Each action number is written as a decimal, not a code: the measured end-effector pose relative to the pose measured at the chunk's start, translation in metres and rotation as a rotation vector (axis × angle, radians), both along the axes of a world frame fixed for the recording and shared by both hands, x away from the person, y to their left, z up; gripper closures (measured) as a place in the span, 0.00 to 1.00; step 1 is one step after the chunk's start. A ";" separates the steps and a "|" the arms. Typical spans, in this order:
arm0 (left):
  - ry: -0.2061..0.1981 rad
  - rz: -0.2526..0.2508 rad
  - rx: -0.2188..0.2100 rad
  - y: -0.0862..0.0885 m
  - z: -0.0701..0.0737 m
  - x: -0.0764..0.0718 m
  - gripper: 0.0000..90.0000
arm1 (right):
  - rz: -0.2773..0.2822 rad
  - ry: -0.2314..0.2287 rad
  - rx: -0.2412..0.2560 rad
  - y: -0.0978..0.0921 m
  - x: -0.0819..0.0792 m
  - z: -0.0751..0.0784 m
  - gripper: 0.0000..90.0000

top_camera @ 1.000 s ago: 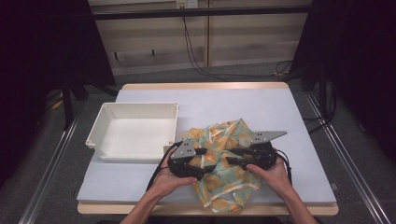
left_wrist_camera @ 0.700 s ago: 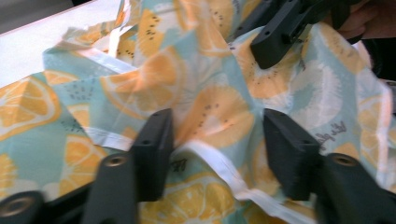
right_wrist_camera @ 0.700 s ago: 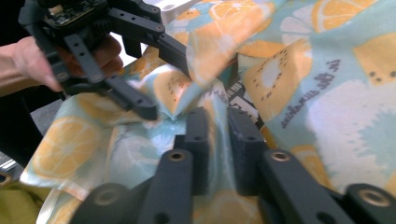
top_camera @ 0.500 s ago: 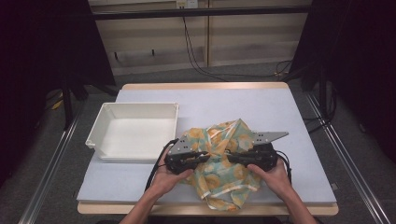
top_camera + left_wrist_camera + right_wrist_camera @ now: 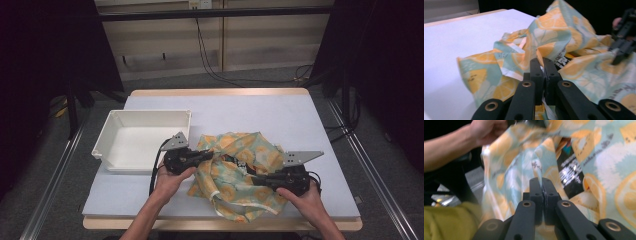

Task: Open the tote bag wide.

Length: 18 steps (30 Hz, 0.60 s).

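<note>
**Both tongs clenched on the cloth, near the counter's front edge**

The cloth (image 5: 235, 172), patterned with orange slices on pale blue, lies crumpled between the two tongs on the counter (image 5: 280, 115). The left tongs (image 5: 207, 156) grip its left side; in the left gripper view the jaws stand pressed together with a fold of fabric pinched between them. The right tongs (image 5: 256, 181) grip its lower right part; the right gripper view shows those jaws likewise closed on a thin ridge of cloth.

Edges and room: beyond both tongs the counter runs bare to its far edge, and to the right of the right tongs there is open surface too. Just left of the left tongs stands a white tray (image 5: 117, 135), its near right corner close to that gripper's grey plate. On the near side there is little room: the cloth's lowest fold reaches almost to the counter's front edge, between the two hands (image 5: 172, 177).

What the views add: the high view gives the layout, tray, edges and both forearms. The left gripper view shows the cloth (image 5: 554, 32) heaped up ahead of its tongs (image 5: 543, 66), with the other gripper (image 5: 624, 37) off to the right. The right gripper view shows a dark printed label (image 5: 571, 170) on the cloth (image 5: 614, 157) just beyond its tongs (image 5: 543, 185), and the other hand (image 5: 487, 130) at upper left; the left part of it is blurred.
</note>
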State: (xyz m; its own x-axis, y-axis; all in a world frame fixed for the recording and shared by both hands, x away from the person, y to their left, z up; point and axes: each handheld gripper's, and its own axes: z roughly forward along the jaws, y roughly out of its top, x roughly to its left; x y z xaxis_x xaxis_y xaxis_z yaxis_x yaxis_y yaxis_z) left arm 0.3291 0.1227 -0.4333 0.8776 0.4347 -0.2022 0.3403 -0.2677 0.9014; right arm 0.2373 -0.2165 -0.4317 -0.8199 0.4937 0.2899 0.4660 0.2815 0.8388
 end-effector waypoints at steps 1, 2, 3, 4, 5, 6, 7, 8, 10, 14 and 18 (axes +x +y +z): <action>0.000 0.000 0.000 0.000 0.000 0.000 0.98 | 0.000 0.000 0.000 0.000 0.000 0.000 0.98; 0.005 0.000 -0.009 0.001 0.000 0.003 0.98 | 0.004 -0.003 -0.014 0.000 -0.002 0.000 0.98; 0.009 0.007 -0.002 0.002 0.001 0.005 0.98 | 0.008 0.001 -0.014 -0.001 -0.004 0.000 0.98; 0.013 0.013 -0.004 0.003 0.002 0.007 0.98 | 0.012 0.004 -0.013 -0.002 -0.006 0.000 0.98; 0.013 0.024 0.010 0.006 0.005 0.011 0.98 | 0.020 0.003 -0.020 -0.002 -0.010 -0.001 0.98; 0.013 0.024 0.010 0.006 0.005 0.011 0.98 | 0.020 0.003 -0.020 -0.002 -0.010 -0.001 0.98; 0.017 0.029 0.004 0.007 0.006 0.013 0.98 | 0.030 0.010 -0.022 -0.003 -0.014 -0.004 0.98; 0.029 0.043 0.008 0.011 0.008 0.018 0.98 | 0.032 0.014 -0.025 -0.004 -0.016 -0.006 0.98; 0.030 0.054 0.017 0.014 0.009 0.021 0.98 | 0.038 0.019 -0.032 -0.006 -0.019 -0.010 0.98; 0.054 0.090 0.031 0.019 0.007 0.025 0.98 | 0.032 0.037 -0.043 -0.013 -0.025 -0.016 0.98; 0.062 0.094 0.006 0.025 0.007 0.028 0.98 | 0.043 0.052 -0.076 -0.016 -0.029 -0.022 0.99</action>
